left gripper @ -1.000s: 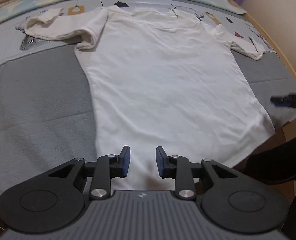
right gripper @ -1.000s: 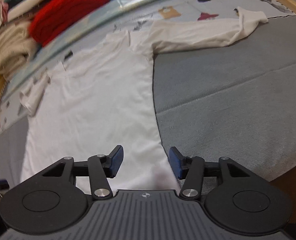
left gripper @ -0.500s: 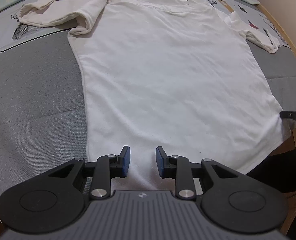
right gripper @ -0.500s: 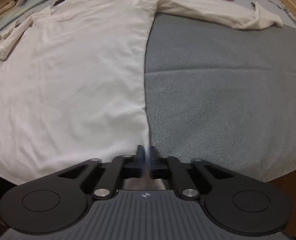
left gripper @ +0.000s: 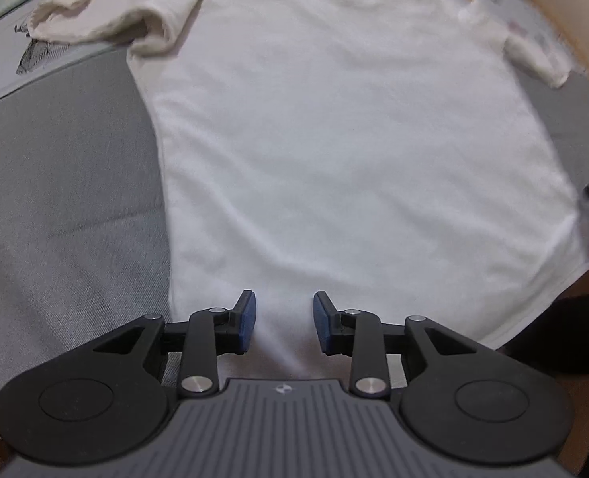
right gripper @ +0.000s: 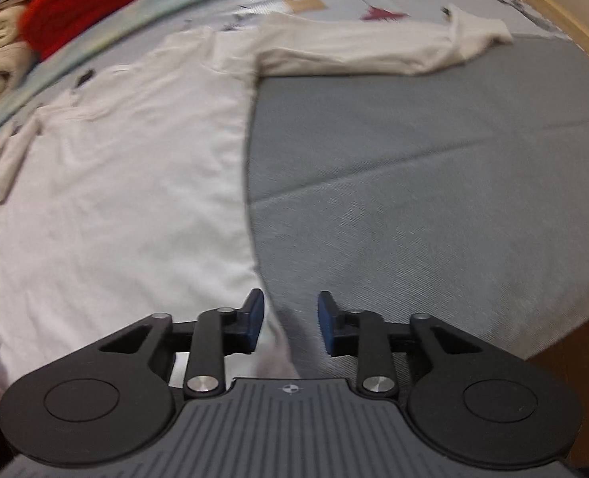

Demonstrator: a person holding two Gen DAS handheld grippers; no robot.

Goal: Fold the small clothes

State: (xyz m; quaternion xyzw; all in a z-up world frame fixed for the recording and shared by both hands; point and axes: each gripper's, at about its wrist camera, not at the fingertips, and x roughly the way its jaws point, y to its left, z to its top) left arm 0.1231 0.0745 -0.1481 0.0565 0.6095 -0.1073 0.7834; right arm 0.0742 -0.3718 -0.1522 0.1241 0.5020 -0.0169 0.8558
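Below, white shirt (left gripper: 354,151) flat on grey mat (right gripper: 433,183); left gripper (left gripper: 283,320) and right gripper (right gripper: 288,320) jaws just opening, apart over hem.

The right gripper (right gripper: 287,320), shut half a second ago, has just been opening over the shirt (right gripper: 127,183) hem.

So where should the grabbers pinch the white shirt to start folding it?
Probably at the bottom hem of the white shirt, coming down from above at the near edge. It lies flat with the sleeves far away, and the hem is the loose edge nearest both grippers. The left gripper is open over the hem; the right gripper, jaws just reopened, sits at the hem's right corner.
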